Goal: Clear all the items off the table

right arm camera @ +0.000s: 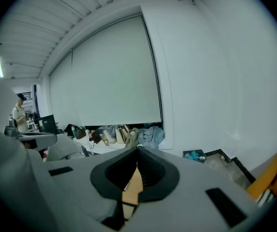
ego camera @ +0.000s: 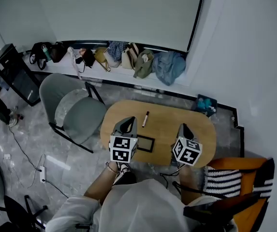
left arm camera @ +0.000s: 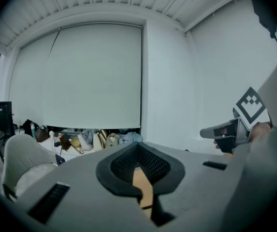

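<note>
An oval wooden table (ego camera: 196, 124) carries a dark pen (ego camera: 145, 119) near its far middle and a flat, dark-framed slate (ego camera: 146, 143) near the front edge. My left gripper (ego camera: 128, 122) hovers over the table's front left, just left of the slate. Its jaws are shut and empty (left arm camera: 139, 152). My right gripper (ego camera: 183, 127) hovers over the front right, also shut with nothing in it (right arm camera: 138, 152). In the left gripper view the right gripper (left arm camera: 224, 132) appears at the right. Neither gripper touches the pen or the slate.
A grey chair (ego camera: 75, 111) stands close to the table's left end. An orange chair with a striped cushion (ego camera: 232, 181) is at the near right. Several bags (ego camera: 123, 56) line the ledge below the blind. A dark bin (ego camera: 205, 103) sits on the floor beyond the table.
</note>
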A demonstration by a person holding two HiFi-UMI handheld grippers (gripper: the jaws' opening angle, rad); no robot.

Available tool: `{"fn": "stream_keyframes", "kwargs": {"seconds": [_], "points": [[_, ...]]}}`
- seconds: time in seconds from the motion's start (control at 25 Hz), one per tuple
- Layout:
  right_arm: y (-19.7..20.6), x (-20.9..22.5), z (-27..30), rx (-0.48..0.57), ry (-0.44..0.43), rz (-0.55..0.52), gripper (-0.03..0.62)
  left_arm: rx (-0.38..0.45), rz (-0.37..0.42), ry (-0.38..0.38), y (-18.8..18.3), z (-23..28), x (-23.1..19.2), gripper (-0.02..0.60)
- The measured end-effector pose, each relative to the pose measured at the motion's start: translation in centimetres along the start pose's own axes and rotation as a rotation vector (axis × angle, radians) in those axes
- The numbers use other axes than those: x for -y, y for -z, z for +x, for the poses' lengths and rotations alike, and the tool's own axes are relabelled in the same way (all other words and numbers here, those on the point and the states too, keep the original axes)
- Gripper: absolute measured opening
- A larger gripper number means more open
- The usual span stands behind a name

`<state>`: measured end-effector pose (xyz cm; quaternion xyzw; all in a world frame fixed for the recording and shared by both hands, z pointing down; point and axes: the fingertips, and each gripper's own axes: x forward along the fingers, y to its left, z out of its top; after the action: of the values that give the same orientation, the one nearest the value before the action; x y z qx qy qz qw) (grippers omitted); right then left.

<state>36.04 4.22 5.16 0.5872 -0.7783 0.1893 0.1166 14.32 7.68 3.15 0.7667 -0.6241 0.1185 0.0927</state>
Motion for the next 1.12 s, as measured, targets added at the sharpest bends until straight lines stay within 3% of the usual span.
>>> {"fn": "stream_keyframes", "kwargs": {"seconds": [0.28, 0.52, 1.12], "points": [[-1.2, -4.0, 5.9, -0.036, 0.053, 0.003, 0.025, -0.048, -0.031, 0.050, 0.6, 5.0, -6.9, 0.008], [-0.4, -4.7, 8.7, -0.070, 0.093, 0.021, 0.025, -0.109, -0.043, 0.082, 2.0, 9.1, -9.7, 0.008], [6.2, -0.4, 16.0, -0.228, 0.023, -0.084, 0.025, -0.262, -0.162, -0.057, 11.6, 12.5, -10.0, 0.006]]}}
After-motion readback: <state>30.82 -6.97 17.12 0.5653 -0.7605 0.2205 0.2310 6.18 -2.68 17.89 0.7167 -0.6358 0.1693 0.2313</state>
